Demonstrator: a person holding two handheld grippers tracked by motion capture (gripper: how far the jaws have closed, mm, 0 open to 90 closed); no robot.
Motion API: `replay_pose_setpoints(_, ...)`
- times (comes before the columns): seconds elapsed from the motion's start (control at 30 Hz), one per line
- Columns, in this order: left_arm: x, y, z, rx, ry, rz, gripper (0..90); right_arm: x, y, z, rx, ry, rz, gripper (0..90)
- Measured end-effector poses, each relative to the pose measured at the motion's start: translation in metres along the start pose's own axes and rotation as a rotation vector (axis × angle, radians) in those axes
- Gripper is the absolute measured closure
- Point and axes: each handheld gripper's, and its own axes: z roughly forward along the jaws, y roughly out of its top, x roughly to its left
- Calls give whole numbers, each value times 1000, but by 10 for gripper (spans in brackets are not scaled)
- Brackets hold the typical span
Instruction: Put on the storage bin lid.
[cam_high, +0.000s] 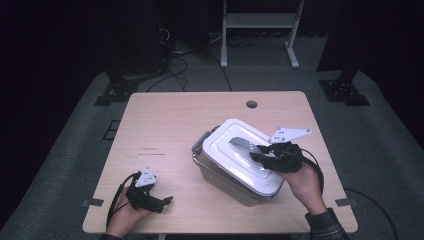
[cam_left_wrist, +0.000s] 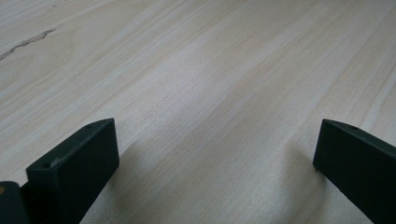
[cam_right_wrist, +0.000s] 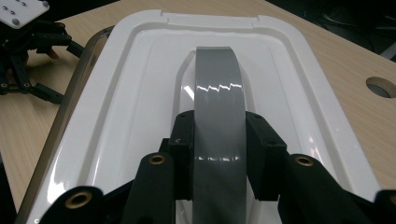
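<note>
A clear plastic storage box (cam_high: 220, 175) with a white lid (cam_high: 240, 155) stands right of the table's middle. A grey arched handle (cam_right_wrist: 218, 116) runs along the lid's centre. My right gripper (cam_high: 260, 155) is shut on that handle, its two black pads (cam_right_wrist: 261, 140) pressing the strap's sides in the right gripper view. My left gripper (cam_high: 167, 201) rests low at the table's front left, jaws open with nothing between them; its fingers (cam_left_wrist: 74, 163) frame bare wood in the left gripper view. It also appears far off as the left gripper (cam_right_wrist: 28, 60) beside the box.
The light wooden table (cam_high: 165, 130) has a round cable hole (cam_high: 251, 104) near its far edge. A white metal stand (cam_high: 260, 30) and black cables (cam_high: 175, 65) lie on the grey floor behind it.
</note>
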Motion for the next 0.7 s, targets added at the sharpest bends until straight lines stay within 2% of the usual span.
replay_pose_setpoints(0.7, 0, 0, 0, 1, -1, 0, 0, 12, 5, 11, 12, 27, -29, 663)
